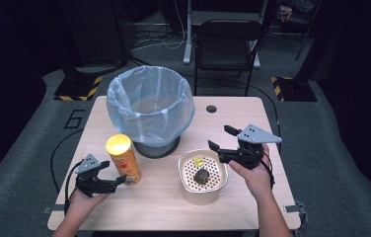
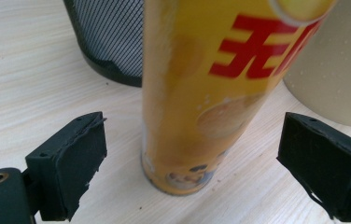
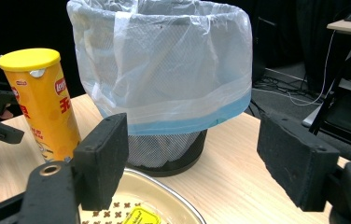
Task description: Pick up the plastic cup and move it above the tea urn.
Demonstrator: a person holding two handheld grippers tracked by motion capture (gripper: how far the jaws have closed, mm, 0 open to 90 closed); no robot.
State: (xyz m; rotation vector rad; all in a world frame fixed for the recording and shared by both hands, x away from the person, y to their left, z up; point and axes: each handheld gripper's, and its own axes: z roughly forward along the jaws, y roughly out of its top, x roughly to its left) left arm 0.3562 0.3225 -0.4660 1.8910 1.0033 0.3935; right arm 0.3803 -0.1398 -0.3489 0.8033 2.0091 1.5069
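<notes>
A yellow chips can with a yellow lid stands upright on the wooden table, left of the middle. My left gripper is at its base, open. In the left gripper view the can stands between the two pads, and there is a gap on each side. My right gripper is open with nothing in it, above the far right rim of a cream strainer bowl. The bowl holds a dark lump and a small yellow packet. The right gripper faces the bin.
A black mesh bin lined with a pale blue bag stands at the back of the table, just behind the can. A black chair and cables lie beyond the table. The table has a small round hole near its far edge.
</notes>
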